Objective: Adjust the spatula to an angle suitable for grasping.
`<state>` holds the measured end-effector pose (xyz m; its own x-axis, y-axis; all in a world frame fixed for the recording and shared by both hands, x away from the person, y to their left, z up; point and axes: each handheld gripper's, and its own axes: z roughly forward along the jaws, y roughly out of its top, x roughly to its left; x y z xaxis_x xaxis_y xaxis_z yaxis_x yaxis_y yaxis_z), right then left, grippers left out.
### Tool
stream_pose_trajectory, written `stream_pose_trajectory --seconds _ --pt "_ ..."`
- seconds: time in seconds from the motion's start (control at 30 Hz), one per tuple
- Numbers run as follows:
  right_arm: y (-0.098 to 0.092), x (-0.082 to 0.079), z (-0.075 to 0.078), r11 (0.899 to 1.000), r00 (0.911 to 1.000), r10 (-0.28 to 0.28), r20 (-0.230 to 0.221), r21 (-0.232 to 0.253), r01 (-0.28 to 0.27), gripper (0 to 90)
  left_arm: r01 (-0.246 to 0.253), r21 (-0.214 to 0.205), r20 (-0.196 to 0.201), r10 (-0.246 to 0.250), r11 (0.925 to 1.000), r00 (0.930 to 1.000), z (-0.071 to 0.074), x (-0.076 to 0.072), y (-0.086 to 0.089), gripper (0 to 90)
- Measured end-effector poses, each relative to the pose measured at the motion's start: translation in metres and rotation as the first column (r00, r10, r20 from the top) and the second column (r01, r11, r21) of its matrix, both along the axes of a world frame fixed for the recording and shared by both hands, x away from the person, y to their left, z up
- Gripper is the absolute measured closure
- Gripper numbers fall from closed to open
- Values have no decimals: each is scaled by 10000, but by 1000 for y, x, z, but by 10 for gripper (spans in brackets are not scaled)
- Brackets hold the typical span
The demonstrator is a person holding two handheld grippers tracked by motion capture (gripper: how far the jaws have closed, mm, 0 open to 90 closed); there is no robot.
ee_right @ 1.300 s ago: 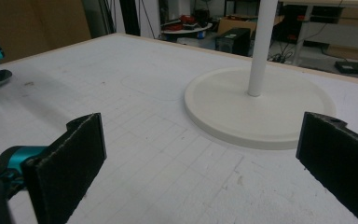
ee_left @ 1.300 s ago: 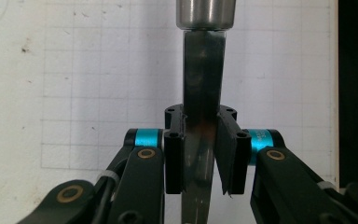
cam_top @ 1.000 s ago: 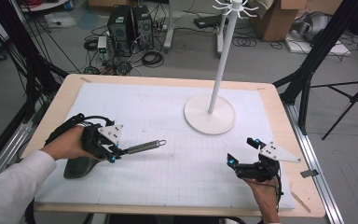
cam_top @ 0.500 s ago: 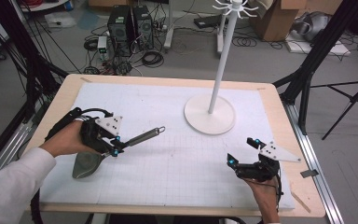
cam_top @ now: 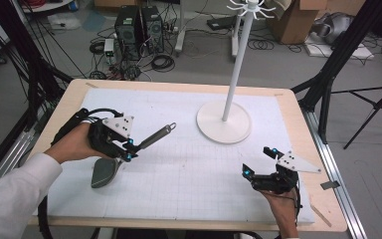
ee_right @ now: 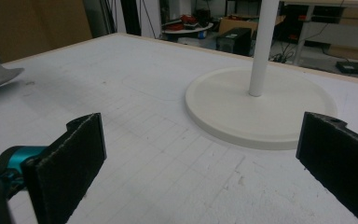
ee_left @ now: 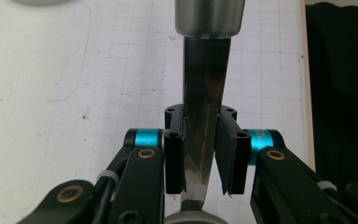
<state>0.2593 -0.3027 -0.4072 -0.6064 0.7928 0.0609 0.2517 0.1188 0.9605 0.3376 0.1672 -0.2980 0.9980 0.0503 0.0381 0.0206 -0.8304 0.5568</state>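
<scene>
A metal spatula with a steel handle [cam_top: 156, 135] and a grey blade [cam_top: 103, 172] is held at the table's left side. My left gripper [cam_top: 129, 149] is shut on its flat dark shaft [ee_left: 204, 116], and the pads [ee_left: 175, 161] press it from both sides. The handle slants up toward the right; the blade hangs low over the mat. At the front right my right gripper [cam_top: 257, 161] stands open with nothing between its pads [ee_right: 67, 161]. It faces the white stand's base [ee_right: 261, 107].
A white hanger stand [cam_top: 238, 64] rises from a round base [cam_top: 224, 122] at the back right of the white gridded mat [cam_top: 189, 174]. The wooden table edge [cam_top: 323, 149] frames the mat. Computers, cables and tripod legs lie on the floor beyond.
My left hand has lifted and shifted right with the spatula, so the handle tilts up more steeply and the blade has come off the mat. The right gripper has stayed put.
</scene>
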Motion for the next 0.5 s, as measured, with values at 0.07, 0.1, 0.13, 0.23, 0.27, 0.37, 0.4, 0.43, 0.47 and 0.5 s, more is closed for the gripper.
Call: stream_pose_trajectory --seconds 0.07,0.1,0.13,0.23,0.27,0.37,0.4,0.43,0.47,0.5 --pt "0 0 0 10000 10000 11 13 1 -11 3 -51 -267 -54 50 9996 10000 3 0 0 745" --pt "0 0 0 10000 10000 18 15 -5 -18 3 -99 -372 -66 97 9993 9999 4 0 0 745" --pt "0 0 0 10000 10000 14 12 -1 -14 3 -95 -456 -50 92 9989 9999 5 0 0 745" --pt "0 0 0 10000 10000 12 11 1 -12 4 -110 -676 7 110 9977 9999 8 0 0 745" --pt "0 0 0 10000 10000 11 11 -4 -11 4 -102 -715 1 102 9974 9999 9 0 0 745" --pt "0 0 0 10000 10000 3 33 -24 -3 4 -223 -986 26 227 9949 9997 11 0 -1 745" --pt "0 0 0 10000 10000 3 34 -25 -3 4 -217 -1069 39 223 9940 9997 12 0 -1 745" --pt "0 0 0 10000 10000 6 24 -20 -6 3 -206 -1116 29 210 9935 9998 13 0 -2 745" --pt "0 0 0 10000 10000 2 40 -24 -2 4 -212 -1176 61 221 9928 9997 14 -1 -4 744" --pt "0 0 0 10000 10000 7 46 -28 -7 4 -281 -1343 70 293 9905 9995 15 -2 -5 744"
